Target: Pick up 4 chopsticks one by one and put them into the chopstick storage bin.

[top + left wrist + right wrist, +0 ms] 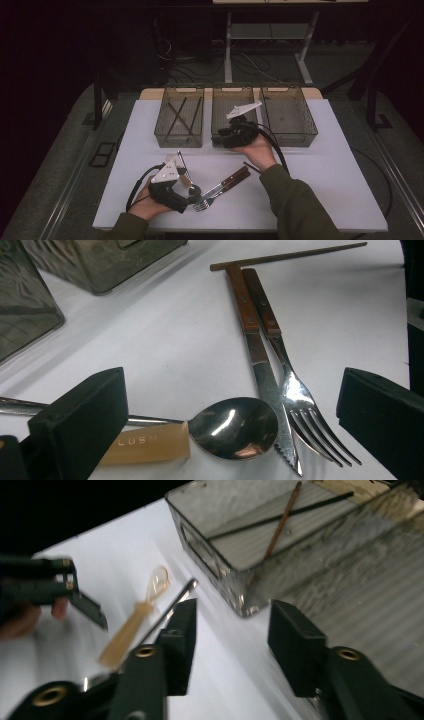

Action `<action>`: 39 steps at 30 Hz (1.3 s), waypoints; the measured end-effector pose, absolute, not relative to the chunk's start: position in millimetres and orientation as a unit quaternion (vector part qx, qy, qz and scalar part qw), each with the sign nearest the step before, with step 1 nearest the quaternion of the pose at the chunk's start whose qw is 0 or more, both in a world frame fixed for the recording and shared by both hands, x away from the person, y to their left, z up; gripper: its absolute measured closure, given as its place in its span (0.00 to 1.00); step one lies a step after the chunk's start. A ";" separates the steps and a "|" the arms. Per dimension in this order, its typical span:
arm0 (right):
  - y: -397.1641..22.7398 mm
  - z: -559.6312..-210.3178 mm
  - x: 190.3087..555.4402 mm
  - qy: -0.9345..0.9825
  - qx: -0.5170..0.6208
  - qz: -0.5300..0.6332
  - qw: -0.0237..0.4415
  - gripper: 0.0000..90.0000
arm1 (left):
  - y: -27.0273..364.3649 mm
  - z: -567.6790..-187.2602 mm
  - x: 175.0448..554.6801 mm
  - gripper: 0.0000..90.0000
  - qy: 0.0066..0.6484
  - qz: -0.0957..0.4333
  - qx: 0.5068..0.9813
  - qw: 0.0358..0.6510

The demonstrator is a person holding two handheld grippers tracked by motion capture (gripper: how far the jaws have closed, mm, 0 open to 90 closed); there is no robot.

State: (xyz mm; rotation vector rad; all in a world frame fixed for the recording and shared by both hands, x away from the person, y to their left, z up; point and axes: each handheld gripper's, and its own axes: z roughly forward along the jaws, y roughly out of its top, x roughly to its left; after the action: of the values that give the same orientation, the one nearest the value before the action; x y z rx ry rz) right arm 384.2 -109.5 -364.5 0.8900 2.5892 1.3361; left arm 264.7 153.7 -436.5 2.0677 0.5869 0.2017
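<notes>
Nearest the camera, the left hand-held gripper (186, 187) rests low on the white desk (320, 185) with its jaws apart around a spoon (232, 427), pads not pressing it. Just beside the spoon bowl lie a knife (260, 357) and a fork (295, 390), wooden handles side by side. Farther out, the right hand-held gripper (220, 137), jaws apart and empty, hovers at the middle basket (233, 92)

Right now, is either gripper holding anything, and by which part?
Nothing is held. The left gripper has its jaws open around the spoon bowl, pads not touching. The right gripper is open with nothing between its jaws, near the baskets.
</notes>
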 end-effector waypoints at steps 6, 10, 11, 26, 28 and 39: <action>-133.0 -369.1 368.3 0.851 0.288 0.435 0.058 0.41 | 154.6 -436.5 265.2 0.00 0.238 0.083 0.845 0.472; -147.8 -372.0 358.0 0.852 0.287 0.434 0.060 0.35 | 154.2 -436.6 264.9 0.00 0.240 0.082 0.843 0.474; -151.4 -372.7 355.5 0.851 0.287 0.434 0.065 0.34 | 154.7 -436.4 265.2 0.00 0.238 0.083 0.845 0.471; -211.2 -397.3 320.6 0.855 0.307 0.409 0.082 0.29 | 156.0 -435.1 265.5 0.00 0.236 0.085 0.846 0.471; -219.1 -398.9 315.9 0.853 0.314 0.409 0.083 0.30 | 155.7 -435.2 265.7 0.00 0.234 0.085 0.847 0.469; -262.6 -417.9 289.0 0.857 0.334 0.385 0.073 0.51 | 155.4 -435.2 265.2 0.00 0.233 0.086 0.847 0.469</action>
State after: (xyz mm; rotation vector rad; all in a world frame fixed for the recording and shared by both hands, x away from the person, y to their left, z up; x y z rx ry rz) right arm 289.0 -262.6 -417.9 1.0048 2.5742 1.1574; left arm 265.2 155.4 -435.2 2.0770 0.5711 0.2112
